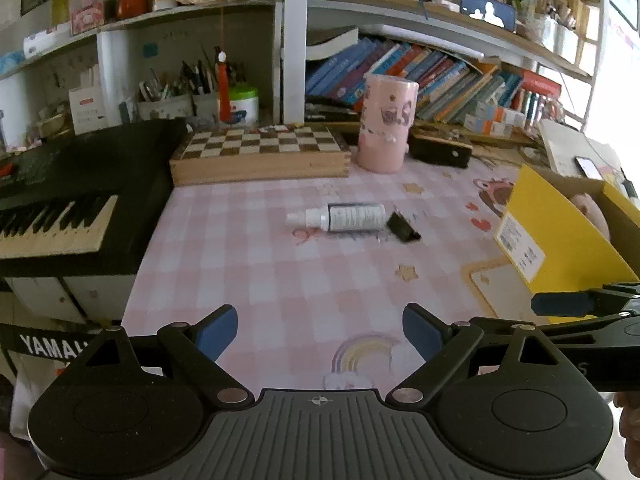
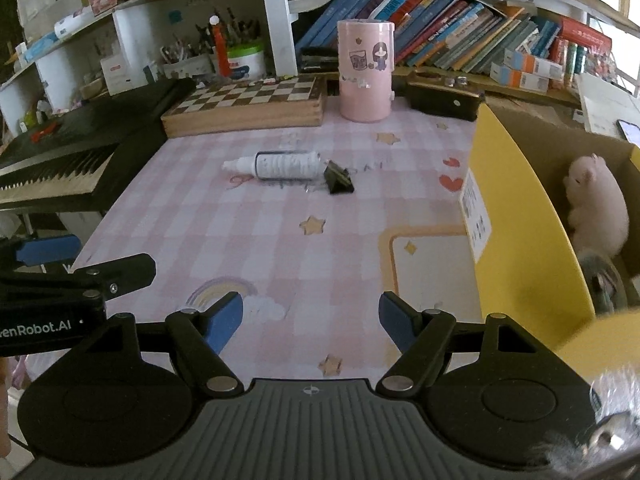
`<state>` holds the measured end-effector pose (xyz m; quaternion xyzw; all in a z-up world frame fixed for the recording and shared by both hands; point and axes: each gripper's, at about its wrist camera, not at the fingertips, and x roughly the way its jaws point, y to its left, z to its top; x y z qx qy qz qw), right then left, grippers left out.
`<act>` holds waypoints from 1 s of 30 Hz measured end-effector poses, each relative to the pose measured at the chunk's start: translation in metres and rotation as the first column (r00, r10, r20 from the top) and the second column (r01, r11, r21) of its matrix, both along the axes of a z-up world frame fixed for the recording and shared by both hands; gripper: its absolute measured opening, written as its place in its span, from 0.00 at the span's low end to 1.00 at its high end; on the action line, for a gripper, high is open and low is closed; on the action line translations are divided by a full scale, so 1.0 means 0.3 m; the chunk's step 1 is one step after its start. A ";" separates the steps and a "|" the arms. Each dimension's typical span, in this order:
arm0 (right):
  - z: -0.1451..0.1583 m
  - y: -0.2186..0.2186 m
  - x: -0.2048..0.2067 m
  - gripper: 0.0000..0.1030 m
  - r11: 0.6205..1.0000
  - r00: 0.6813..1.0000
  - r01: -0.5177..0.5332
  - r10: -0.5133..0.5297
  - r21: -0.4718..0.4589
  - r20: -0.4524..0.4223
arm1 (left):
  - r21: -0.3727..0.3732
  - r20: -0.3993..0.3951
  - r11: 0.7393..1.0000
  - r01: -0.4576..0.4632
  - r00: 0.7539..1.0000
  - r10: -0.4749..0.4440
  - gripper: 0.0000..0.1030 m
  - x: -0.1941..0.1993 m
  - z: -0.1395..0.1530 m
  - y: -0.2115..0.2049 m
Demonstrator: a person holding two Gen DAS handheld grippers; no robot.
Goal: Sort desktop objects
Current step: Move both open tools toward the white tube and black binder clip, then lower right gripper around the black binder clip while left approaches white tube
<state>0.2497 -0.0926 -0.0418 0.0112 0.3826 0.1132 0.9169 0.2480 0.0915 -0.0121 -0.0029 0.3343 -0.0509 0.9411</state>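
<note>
Approaching the spray bottle (image 1: pixel 340 218) with both claws open and empty.
Next we grasp it at twelve o'clock, beside the binder clip (image 1: pixel 402 229).

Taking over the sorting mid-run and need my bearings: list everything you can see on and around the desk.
spray bottle: one, white with dark label, lying on its side mid-mat
binder clip: one, black, by the bottle's base
pink cylinder: one, upright, back of mat
chessboard box: one, wooden, back left
black case: one, right of the cylinder
keyboard: one, black, left edge
cardboard box: one, yellow outside, right side
plush toy: one, pink, inside the box
desk mat: one, pink check
left gripper: open, empty
right gripper: open, empty
</note>
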 end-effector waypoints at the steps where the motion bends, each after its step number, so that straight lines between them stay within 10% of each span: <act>1: 0.001 -0.005 0.021 0.71 1.000 1.000 -0.003 0.003 0.001 0.003 | 0.000 0.002 1.000 -0.004 1.000 0.004 0.89 0.015 0.002 -0.004; 30: -0.056 -0.056 0.444 0.68 0.999 0.999 -0.046 0.046 -0.002 -0.005 | 0.027 -0.016 0.997 -0.074 0.997 0.075 0.89 0.373 -0.027 -0.082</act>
